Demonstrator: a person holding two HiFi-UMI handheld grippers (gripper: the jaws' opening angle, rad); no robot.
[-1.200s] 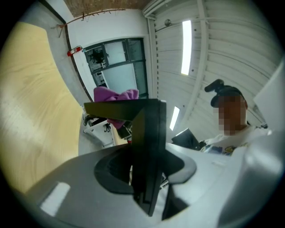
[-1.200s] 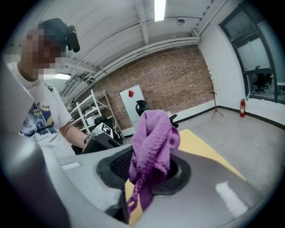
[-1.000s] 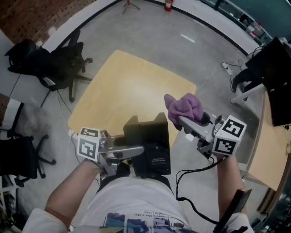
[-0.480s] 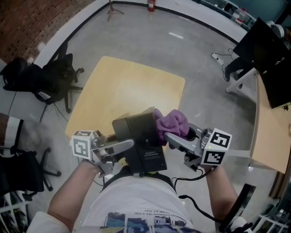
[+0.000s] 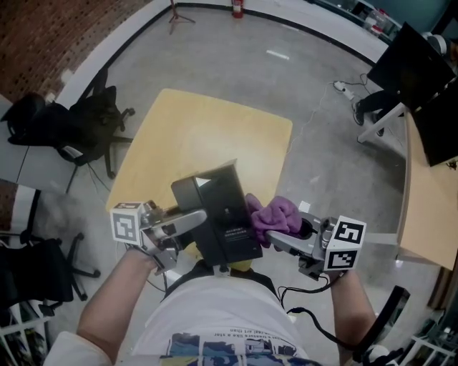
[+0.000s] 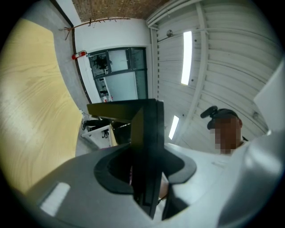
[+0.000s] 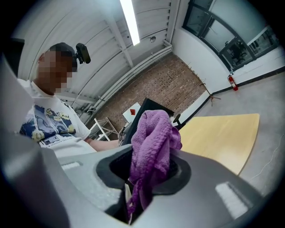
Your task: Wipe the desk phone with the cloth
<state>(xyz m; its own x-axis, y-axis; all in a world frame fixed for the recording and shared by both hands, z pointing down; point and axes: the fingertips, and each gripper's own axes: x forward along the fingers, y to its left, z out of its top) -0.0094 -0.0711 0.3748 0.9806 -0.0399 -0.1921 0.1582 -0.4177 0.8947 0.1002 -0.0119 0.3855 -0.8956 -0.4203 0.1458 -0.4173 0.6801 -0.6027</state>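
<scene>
Left gripper [image 6: 144,171] jaws clamped on an edge of the black desk phone [image 6: 149,129]. The phone is held up off the surface in front of the person's torso, tilted, one corner up.

Right gripper [image 7: 147,178] jaws closed on the purple cloth [image 7: 153,138], with most of it bunched out past the tips.

Head view: cloth [image 5: 275,214] now sits against the right side of the phone [image 5: 222,221]. A second ago it was higher, off to the right and clear of it. Right gripper [image 5: 270,236] has come in leftward and down. Left gripper [image 5: 195,218] barely shifted, and the phone is tipped more.

Below: light wood table [image 5: 207,136], bare top. Grey floor [image 5: 322,129], black office chairs [image 5: 89,114] left, brick wall [image 5: 43,36] top left, fire extinguisher [image 5: 237,8] at the far wall, dark monitor [image 5: 415,64] right.
</scene>
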